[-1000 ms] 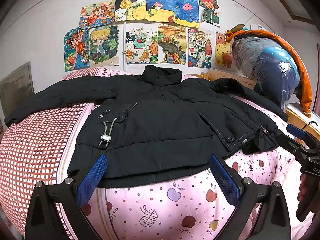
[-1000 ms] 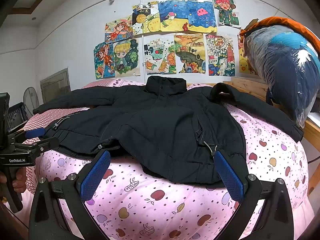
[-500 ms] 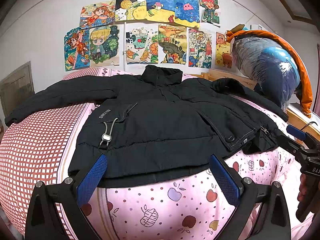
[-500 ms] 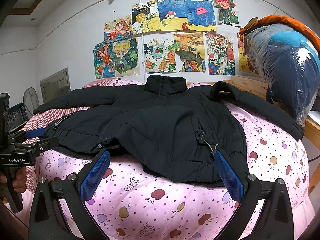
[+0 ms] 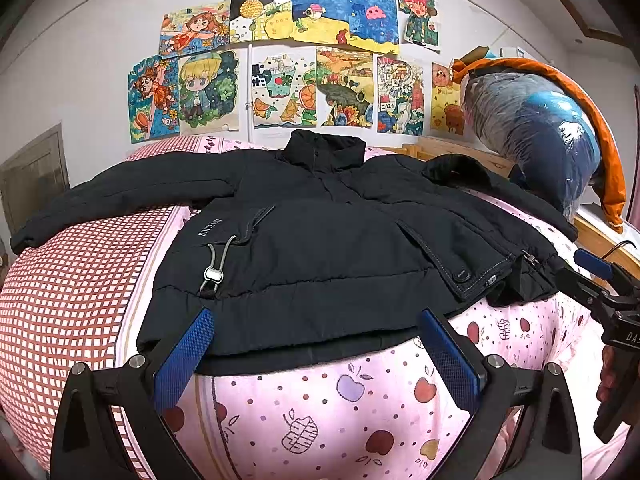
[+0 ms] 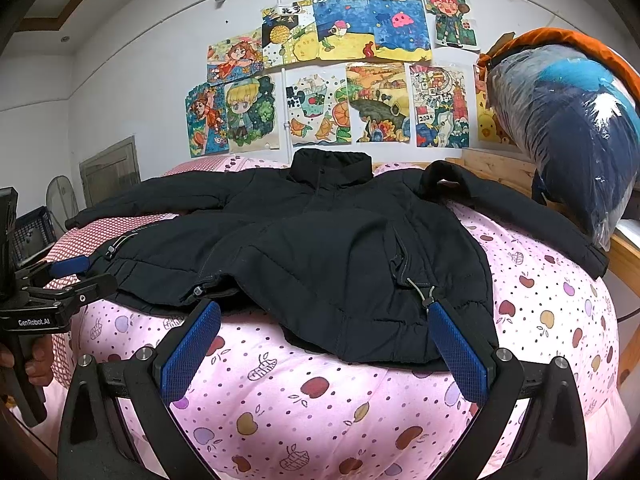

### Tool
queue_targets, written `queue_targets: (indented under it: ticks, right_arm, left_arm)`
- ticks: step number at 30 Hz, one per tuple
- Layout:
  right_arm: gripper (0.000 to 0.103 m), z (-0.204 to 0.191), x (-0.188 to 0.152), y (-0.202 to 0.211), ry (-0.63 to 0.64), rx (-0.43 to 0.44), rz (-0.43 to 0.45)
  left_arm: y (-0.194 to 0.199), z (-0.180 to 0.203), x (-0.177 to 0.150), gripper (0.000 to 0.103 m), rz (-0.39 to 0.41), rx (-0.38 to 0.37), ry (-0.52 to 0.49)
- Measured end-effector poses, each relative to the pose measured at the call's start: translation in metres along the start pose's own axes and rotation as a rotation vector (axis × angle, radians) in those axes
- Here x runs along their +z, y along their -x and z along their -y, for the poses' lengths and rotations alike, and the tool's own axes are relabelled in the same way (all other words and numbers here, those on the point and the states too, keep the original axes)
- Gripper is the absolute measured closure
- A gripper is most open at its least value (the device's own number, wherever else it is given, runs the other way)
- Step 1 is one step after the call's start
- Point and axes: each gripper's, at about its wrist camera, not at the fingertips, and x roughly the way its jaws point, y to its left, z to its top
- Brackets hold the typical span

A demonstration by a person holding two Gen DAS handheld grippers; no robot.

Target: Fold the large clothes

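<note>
A large black padded jacket [image 5: 320, 248] lies spread face up on the bed, collar toward the wall and both sleeves stretched out; it also shows in the right wrist view [image 6: 340, 248]. My left gripper [image 5: 316, 360] is open and empty, just short of the jacket's left hem. My right gripper [image 6: 320, 352] is open and empty, just short of the right hem. Each gripper shows at the edge of the other's view, the right one [image 5: 592, 280] and the left one [image 6: 68, 276].
The bed has a pink apple-print quilt [image 5: 340, 400] and a red checked cover [image 5: 68, 300] on the left. A plastic-wrapped blue and orange bundle [image 5: 540, 132] sits at the right on a wooden frame [image 6: 500, 168]. Drawings cover the wall behind [image 5: 300, 60].
</note>
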Motion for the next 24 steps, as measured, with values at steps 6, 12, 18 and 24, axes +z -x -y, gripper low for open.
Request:
queue_targets:
  ticks: [6, 12, 18, 24]
  right_arm:
    - [0.001, 0.004, -0.001, -0.007, -0.019, 0.027, -0.042]
    - [0.001, 0.009, 0.027, -0.014, 0.019, 0.075, -0.107]
    - [0.001, 0.035, 0.089, -0.042, 0.03, -0.012, -0.249]
    - [0.001, 0.09, 0.125, -0.103, -0.178, -0.153, -0.462]
  left_arm:
    - [0.004, -0.002, 0.007, 0.0, 0.024, 0.058, -0.024]
    - [-0.001, -0.01, 0.032, 0.0, 0.049, 0.124, -0.066]
    - [-0.019, -0.016, 0.071, 0.0, 0.002, 0.184, -0.142]
    - [-0.052, -0.017, 0.12, 0.0, -0.038, 0.186, -0.24]
